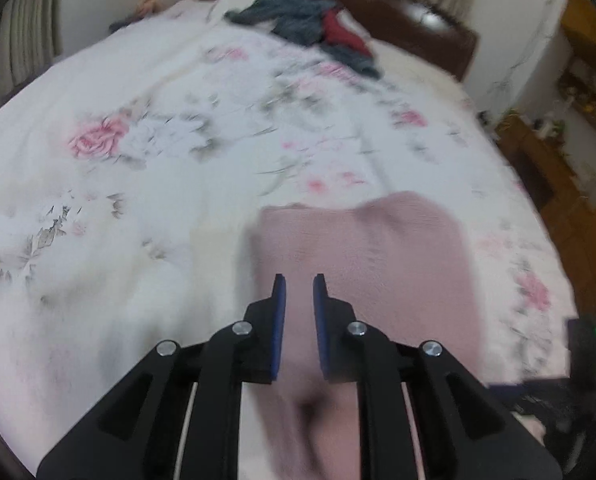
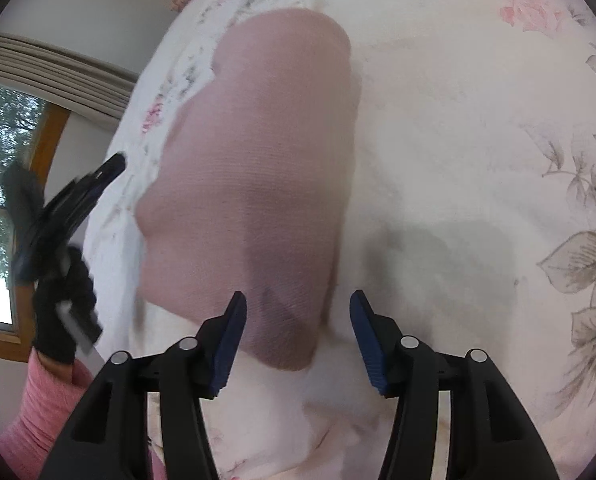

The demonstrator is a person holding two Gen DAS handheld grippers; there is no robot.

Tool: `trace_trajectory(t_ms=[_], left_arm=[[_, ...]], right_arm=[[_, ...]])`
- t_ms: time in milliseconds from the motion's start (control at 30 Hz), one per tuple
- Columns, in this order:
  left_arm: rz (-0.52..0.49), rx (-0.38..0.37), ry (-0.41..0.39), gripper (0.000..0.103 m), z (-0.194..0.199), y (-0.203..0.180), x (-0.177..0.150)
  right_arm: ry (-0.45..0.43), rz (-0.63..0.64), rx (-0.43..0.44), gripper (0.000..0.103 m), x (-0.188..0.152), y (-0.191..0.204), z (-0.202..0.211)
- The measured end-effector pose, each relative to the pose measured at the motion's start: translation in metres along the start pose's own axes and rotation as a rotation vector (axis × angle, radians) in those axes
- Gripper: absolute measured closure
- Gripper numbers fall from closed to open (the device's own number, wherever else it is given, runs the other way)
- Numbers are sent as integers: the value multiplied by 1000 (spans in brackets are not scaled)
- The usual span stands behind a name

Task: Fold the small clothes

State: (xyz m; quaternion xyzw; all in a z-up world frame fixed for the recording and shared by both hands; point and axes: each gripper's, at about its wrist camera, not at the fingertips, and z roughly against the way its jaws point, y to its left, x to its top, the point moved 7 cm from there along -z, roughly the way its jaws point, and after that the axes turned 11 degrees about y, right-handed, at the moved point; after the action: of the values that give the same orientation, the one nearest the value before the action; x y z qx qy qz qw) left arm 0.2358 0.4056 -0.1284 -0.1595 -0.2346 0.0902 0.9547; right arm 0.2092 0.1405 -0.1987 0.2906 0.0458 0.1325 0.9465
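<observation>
A dusty-pink knit garment point(image 1: 361, 248) lies folded into a rough rectangle on the floral bed sheet point(image 1: 146, 128). My left gripper point(image 1: 299, 280) hovers over the garment's near left part, its blue pads point(image 1: 280, 304) a narrow gap apart with nothing between them. In the right wrist view the same garment point(image 2: 258, 168) stretches away from me, and my right gripper point(image 2: 298, 296) stands wide open above its near end, empty. The left gripper point(image 2: 116, 162) shows blurred at the left edge of the bed, held by a black-gloved hand point(image 2: 58, 320).
A heap of grey-blue and red clothes point(image 1: 298, 20) lies at the far end of the bed by the brown headboard point(image 1: 417, 12). Wooden furniture point(image 1: 557, 152) stands to the right of the bed. A window point(image 2: 2, 152) and a pink sleeve point(image 2: 38, 408) are at the left.
</observation>
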Motion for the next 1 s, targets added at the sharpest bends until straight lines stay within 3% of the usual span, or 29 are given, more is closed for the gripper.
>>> trace_trajectory(t_ms=[67, 167, 233, 367, 533, 667, 733, 800, 900, 1000], left_arm=[[-37, -31, 24, 90, 4, -24, -21], [-77, -4, 65, 89, -9, -38, -43], [-86, 48, 103, 89, -27, -35, -55], [-20, 64, 178, 89, -56, -14, -67], [5, 32, 197, 89, -70, -1, -71], [48, -34, 218, 90, -59, 3, -72], [70, -78, 229, 82, -49, 4, -69], [92, -71, 206, 54, -33, 9, -61], [131, -104, 155, 44, -17, 22, -41], [206, -176, 173, 41, -31, 38, -20]], right_arm=[[0, -3, -3, 49, -2, 2, 2], [9, 1, -15, 49, -5, 3, -1], [26, -4, -23, 49, -5, 6, -9], [51, 8, -88, 49, -6, 3, -23], [70, -8, -80, 48, -4, -2, -38], [75, -6, -61, 46, -9, -8, -34], [67, 10, -61, 46, -9, -6, -27], [41, 32, -52, 45, -10, -4, -14], [-17, 44, -8, 39, -2, -1, 8], [-72, 38, 45, 36, 13, -2, 29]])
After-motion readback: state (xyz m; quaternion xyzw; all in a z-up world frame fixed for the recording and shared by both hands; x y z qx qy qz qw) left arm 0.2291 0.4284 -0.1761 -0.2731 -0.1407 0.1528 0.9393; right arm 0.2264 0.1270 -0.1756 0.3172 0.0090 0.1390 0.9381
